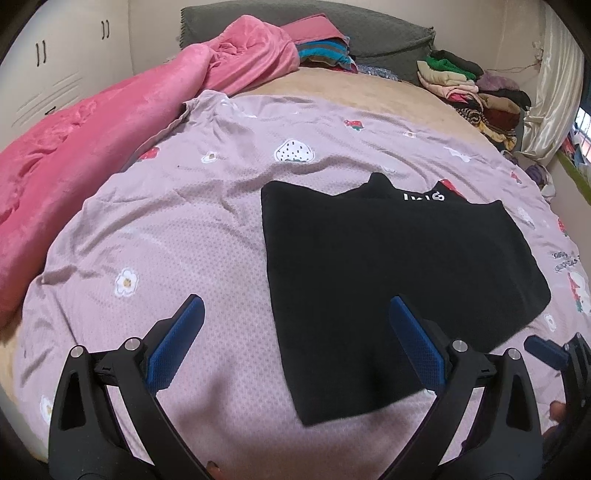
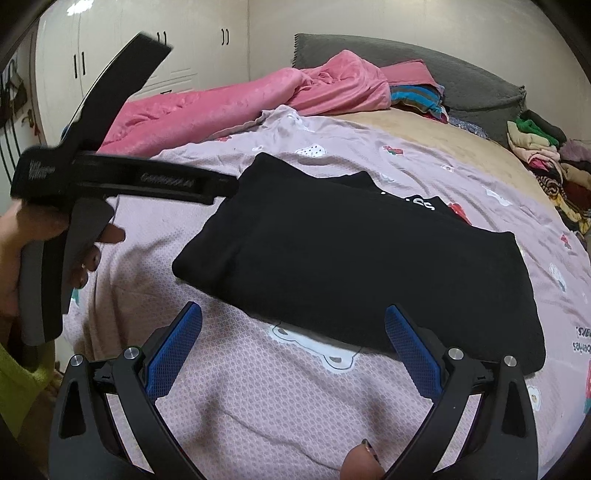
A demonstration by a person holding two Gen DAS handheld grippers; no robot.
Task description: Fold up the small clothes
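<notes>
A black garment lies folded flat on the lilac printed sheet, with white lettering at its far edge. My left gripper is open and empty, hovering above the garment's near left edge. My right gripper is open and empty, just in front of the garment's near edge. The right gripper's blue fingertip shows at the lower right of the left wrist view. The left gripper's body and the hand holding it show at the left of the right wrist view.
A pink blanket is bunched along the left side of the bed. A grey pillow and folded clothes sit at the head. A pile of clothes lies at the far right. White wardrobes stand behind.
</notes>
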